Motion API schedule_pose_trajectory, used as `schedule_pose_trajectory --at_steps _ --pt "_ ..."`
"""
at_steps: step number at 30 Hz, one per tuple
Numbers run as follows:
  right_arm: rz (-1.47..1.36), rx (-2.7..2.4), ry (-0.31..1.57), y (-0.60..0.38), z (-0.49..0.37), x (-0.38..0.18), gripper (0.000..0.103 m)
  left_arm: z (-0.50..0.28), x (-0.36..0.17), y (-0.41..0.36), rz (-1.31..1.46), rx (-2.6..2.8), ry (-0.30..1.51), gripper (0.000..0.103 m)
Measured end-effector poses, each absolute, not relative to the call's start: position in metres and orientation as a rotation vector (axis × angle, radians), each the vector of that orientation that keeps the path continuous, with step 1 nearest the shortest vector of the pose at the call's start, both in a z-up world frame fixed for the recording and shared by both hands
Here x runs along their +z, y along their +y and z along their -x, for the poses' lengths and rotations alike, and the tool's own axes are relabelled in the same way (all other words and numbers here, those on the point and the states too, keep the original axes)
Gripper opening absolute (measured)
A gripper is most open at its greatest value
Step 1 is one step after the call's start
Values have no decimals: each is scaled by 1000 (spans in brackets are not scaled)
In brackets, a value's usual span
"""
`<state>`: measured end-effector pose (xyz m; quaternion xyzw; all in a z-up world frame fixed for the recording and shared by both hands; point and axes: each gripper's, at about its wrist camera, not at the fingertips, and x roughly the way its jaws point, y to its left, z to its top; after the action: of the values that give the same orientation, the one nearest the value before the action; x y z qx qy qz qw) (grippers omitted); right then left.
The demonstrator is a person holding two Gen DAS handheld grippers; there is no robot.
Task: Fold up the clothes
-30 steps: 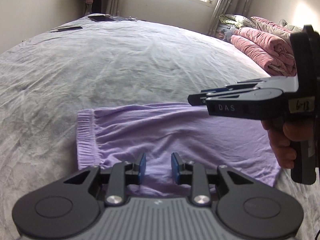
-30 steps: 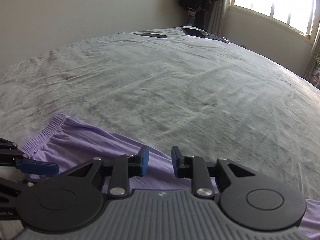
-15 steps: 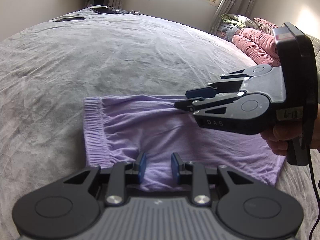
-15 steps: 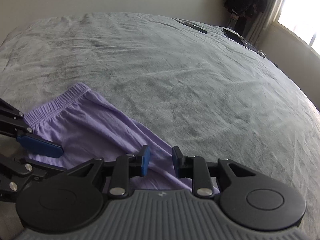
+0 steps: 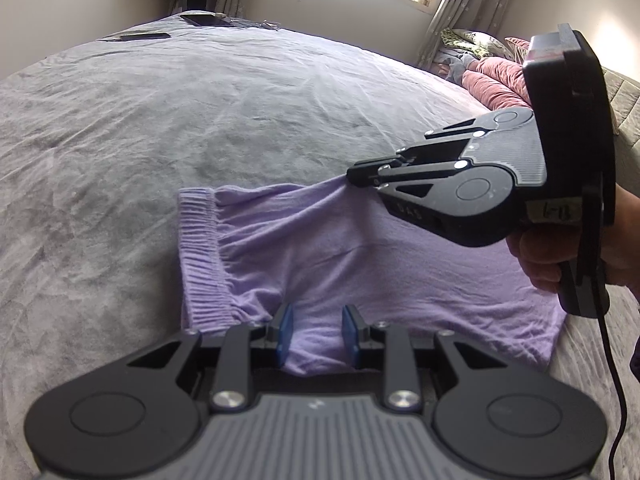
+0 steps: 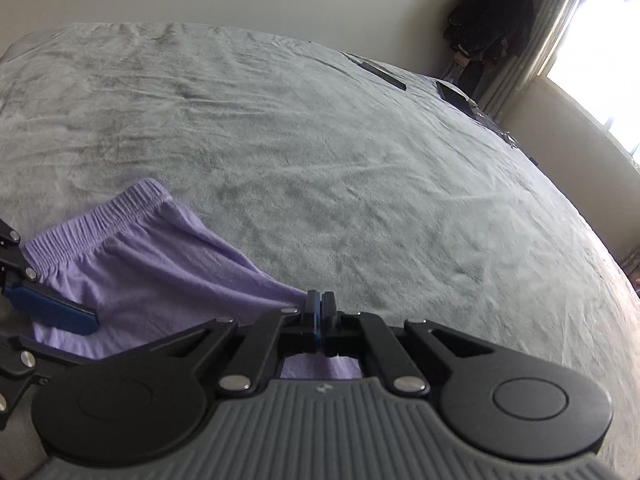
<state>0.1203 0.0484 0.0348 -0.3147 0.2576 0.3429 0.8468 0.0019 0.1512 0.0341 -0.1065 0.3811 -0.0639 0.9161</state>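
1. The fingers [image 6: 323, 310] of the right gripper [image 6: 318, 316] were seen pressed together, and the far edge of the lilac garment [image 5: 360, 264] was pinched between them. The fingers [image 5: 285, 332] of the left gripper [image 5: 316, 334] were kept apart with a clear gap, and nothing was held between them; they were placed over the near edge of the garment.
2. The garment was laid on the grey bedspread [image 5: 200, 100], with its ribbed waistband [image 5: 196, 256] to the left. At the pinched point the cloth was drawn up into a small peak, and tension creases were formed from it.
3. The right gripper was held by a hand [image 5: 560, 256], and a cable [image 5: 616, 380] was hung under it.
4. Farther away, pink bedding [image 5: 500, 80] and flat dark objects [image 5: 208, 20] were seen on the bed.
5. Several risks are judged from here. Only a thin bit of cloth was held, so it could slip out if it is pulled fast. Only one layer could be caught, so the layers could be separated. With the near edge not gripped, the whole garment could be dragged over the bedspread, and a crooked fold could be made.
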Motion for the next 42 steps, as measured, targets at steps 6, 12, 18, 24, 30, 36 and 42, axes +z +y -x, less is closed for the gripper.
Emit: schedule_pose_trajectory --at_steps 6,12,18,24,30,36,42 --pt "663 668 554 53 -126 16 0 0 34 152 217 -131 787 28" --pt "567 648 536 44 -119 33 9 0 43 169 290 -112 751 29" --pt "330 614 573 8 -113 53 11 -5 40 185 376 -68 743 29" --pt "303 616 666 -16 -85 31 11 -9 38 181 373 -46 752 29" --pt "321 601 661 -43 -55 20 15 -10 36 188 391 -36 749 26" --pt "281 579 670 -64 -32 20 16 -7 41 189 378 -40 734 27" --pt "248 567 680 -81 -7 17 16 -8 37 182 309 -37 732 26"
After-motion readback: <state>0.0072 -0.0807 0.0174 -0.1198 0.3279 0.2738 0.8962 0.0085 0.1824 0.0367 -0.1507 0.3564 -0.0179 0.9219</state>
